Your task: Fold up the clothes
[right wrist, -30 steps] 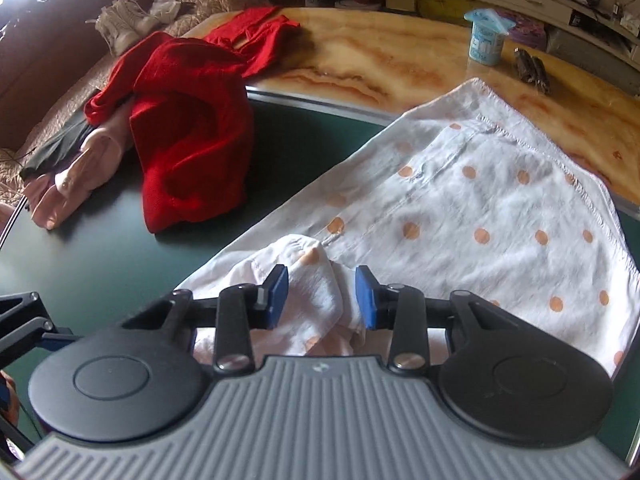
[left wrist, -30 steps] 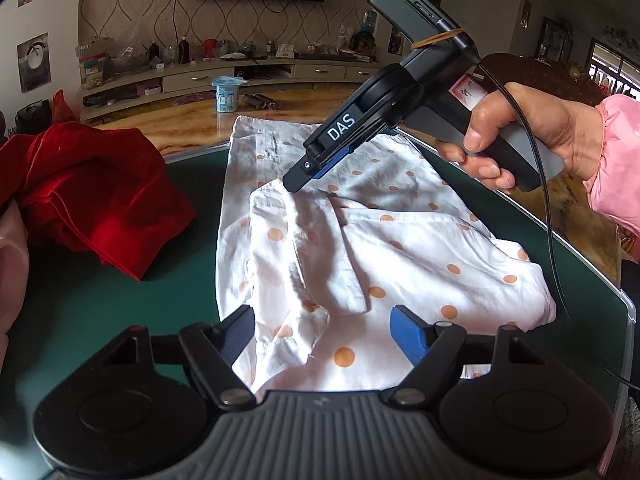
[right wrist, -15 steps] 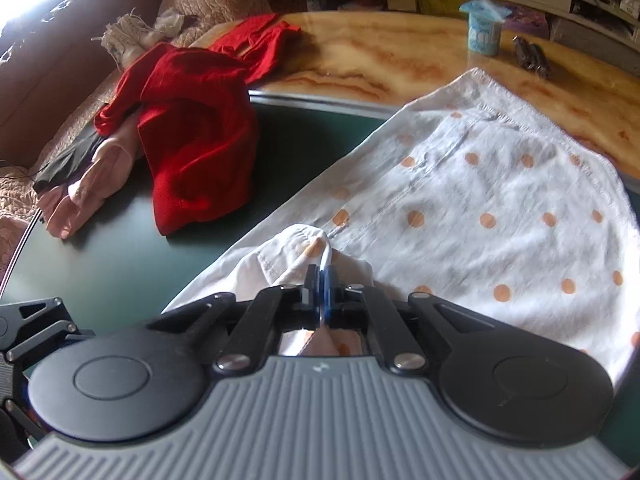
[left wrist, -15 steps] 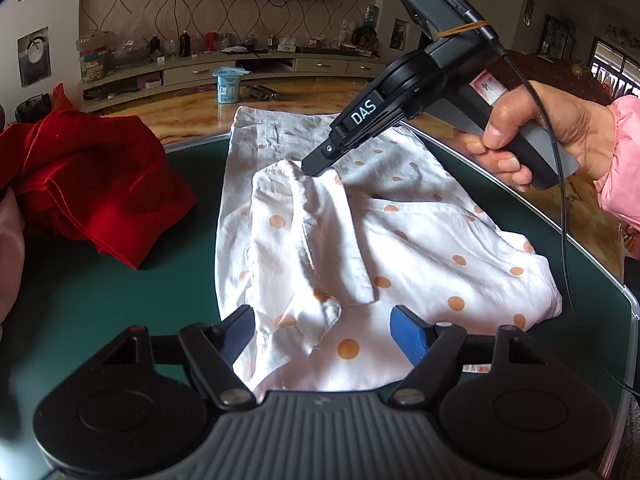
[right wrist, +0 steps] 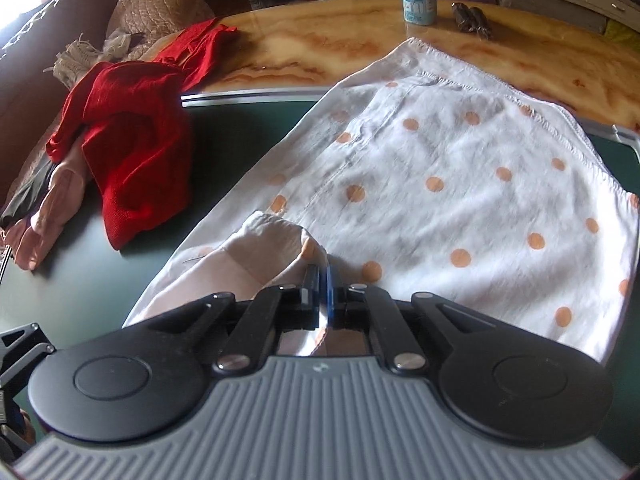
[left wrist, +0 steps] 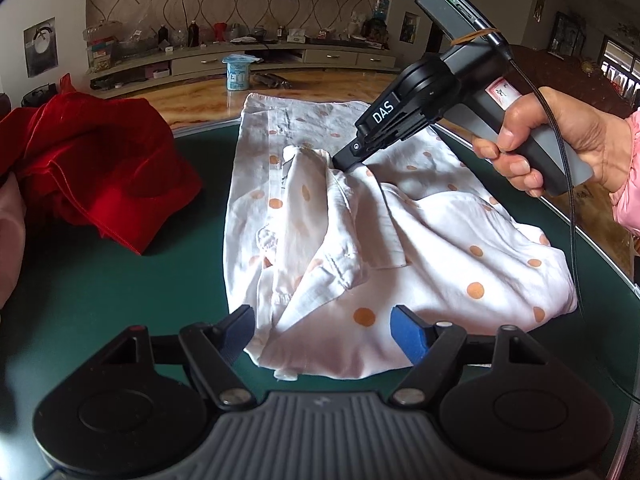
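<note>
Pinching a bunched piece of cloth, the right claw (right wrist: 322,280) has its two fingers pressed together on the white shirt with orange dots (left wrist: 400,216), and it lifts that piece a little above the rest. From the left wrist view the same right claw (left wrist: 346,160) comes down on the shirt from the far side, held by a hand (left wrist: 560,148). The left claw (left wrist: 322,330) is spread wide, with the near hem of the shirt lying between and just in front of its fingers, not gripped.

The shirt lies on the green table (left wrist: 140,280), partly flat beyond the right claw and crumpled nearer to the left one. It looks thin, light and very soft, so I judge it will sag and slide out of shape when only one point is held. A hem, a seam or a corner gives a firmer hold than the middle of the cloth. To the left of both claws lies a red garment (left wrist: 88,168), well apart from the shirt.
</note>
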Demonstrator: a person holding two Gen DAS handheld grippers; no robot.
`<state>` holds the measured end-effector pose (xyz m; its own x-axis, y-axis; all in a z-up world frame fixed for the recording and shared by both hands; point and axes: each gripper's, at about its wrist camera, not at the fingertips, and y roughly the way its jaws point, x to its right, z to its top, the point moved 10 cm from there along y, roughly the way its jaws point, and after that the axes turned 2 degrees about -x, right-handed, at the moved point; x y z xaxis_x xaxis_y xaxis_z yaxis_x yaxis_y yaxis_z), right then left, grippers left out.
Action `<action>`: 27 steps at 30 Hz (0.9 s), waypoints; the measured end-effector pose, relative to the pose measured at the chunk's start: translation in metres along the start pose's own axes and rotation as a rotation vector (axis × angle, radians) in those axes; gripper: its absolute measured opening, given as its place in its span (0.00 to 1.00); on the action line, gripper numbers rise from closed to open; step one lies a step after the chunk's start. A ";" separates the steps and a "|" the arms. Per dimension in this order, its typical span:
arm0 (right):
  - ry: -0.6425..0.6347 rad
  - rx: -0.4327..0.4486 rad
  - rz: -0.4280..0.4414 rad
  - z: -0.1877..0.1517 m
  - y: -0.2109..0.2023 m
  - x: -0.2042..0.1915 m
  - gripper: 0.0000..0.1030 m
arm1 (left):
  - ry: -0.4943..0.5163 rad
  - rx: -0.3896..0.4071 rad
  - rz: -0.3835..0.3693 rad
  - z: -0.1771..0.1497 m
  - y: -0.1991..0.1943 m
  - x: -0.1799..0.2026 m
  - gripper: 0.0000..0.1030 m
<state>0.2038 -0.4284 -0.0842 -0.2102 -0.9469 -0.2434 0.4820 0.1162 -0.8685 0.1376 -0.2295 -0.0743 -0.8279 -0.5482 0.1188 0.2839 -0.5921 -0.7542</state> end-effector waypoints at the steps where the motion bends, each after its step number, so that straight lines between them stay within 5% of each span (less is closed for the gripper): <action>1: 0.005 0.001 0.003 0.000 0.001 0.000 0.15 | 0.000 -0.003 0.000 -0.001 0.001 -0.001 0.78; 3: 0.023 0.002 0.005 0.001 0.003 0.003 0.32 | 0.000 -0.006 0.000 -0.003 0.002 0.000 0.78; 8: 0.039 0.015 0.095 -0.001 0.003 0.002 0.37 | 0.004 0.000 0.010 -0.003 0.001 0.001 0.78; 12: 0.043 0.015 0.144 0.000 0.005 -0.004 0.13 | 0.006 0.006 0.019 -0.002 -0.001 0.001 0.78; 22: 0.048 0.091 0.198 0.018 0.008 -0.017 0.09 | 0.023 0.021 0.034 0.000 -0.006 0.006 0.78; 25: 0.008 0.096 0.124 0.016 0.017 -0.014 0.16 | 0.047 0.012 0.053 -0.001 -0.005 0.009 0.78; 27: -0.013 0.097 0.079 0.016 0.015 -0.014 0.38 | 0.050 0.010 0.064 0.000 -0.005 0.008 0.78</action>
<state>0.2274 -0.4186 -0.0866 -0.1581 -0.9398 -0.3031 0.5769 0.1612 -0.8007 0.1290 -0.2307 -0.0695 -0.8311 -0.5548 0.0380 0.3413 -0.5630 -0.7527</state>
